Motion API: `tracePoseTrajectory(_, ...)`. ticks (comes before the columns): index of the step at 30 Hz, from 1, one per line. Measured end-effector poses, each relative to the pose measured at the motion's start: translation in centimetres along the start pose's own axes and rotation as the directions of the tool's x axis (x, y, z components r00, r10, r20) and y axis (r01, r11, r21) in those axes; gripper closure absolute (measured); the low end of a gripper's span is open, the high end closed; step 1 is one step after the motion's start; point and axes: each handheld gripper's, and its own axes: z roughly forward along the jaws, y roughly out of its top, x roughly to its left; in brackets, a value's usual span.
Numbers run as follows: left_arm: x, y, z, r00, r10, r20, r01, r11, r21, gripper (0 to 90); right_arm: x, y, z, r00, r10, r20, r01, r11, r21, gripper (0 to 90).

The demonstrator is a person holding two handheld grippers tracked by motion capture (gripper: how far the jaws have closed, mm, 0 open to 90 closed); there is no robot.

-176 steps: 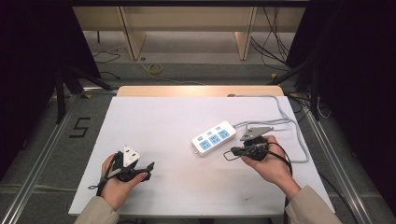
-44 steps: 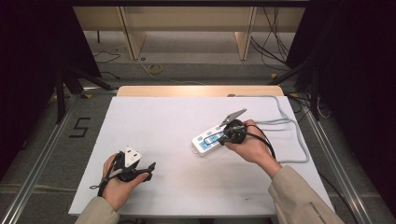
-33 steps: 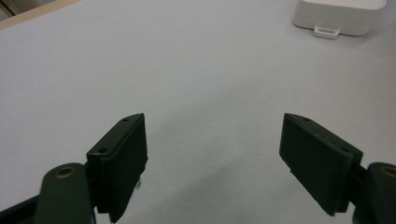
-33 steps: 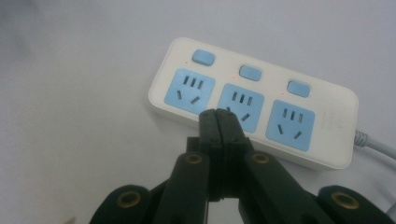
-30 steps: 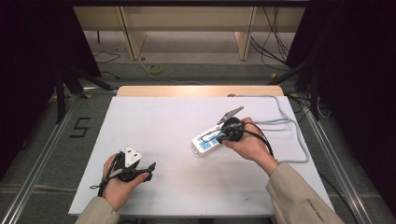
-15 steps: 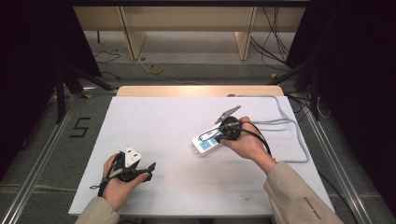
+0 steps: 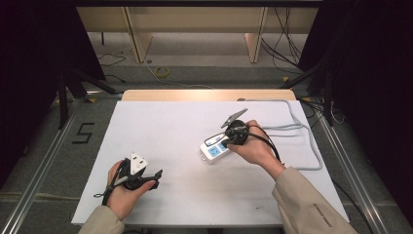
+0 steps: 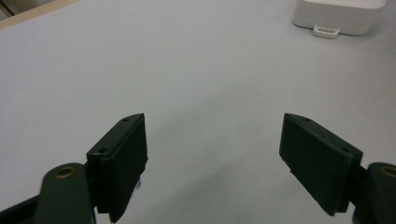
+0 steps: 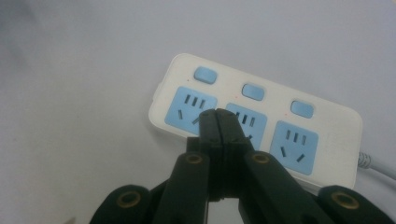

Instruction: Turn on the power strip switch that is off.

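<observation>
The power strip (image 7: 214,147) lay right of centre on the worktop (image 7: 170,126), its cable (image 7: 304,141) looping off to the right edge. The right gripper (image 7: 229,139) sat over it (jaws together), while the left gripper (image 7: 146,178) rested near the front-left corner, well apart.

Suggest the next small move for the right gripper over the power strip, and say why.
Probably ease the right gripper forward and down onto a blue switch. Its jaws are shut to a blunt tip above the power strip, between two sockets and short of the switches; the left gripper is open over bare table.
</observation>
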Motion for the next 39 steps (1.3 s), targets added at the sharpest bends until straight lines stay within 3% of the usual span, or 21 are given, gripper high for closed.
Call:
tracePoseTrajectory(16,0.0,0.0,0.0,1.0,0.001,-0.001,-0.001,1.0,-0.003,23.2,0.2,0.9,0.5,0.9999,-0.014,-0.001,0.014,1.0,0.008,90.0)
tracePoseTrajectory(39,0.0,0.0,0.0,1.0,0.001,-0.001,-0.001,1.0,-0.001,23.2,-0.2,1.7,1.2,1.0,0.002,-0.003,-0.002,1.0,0.018,90.0)
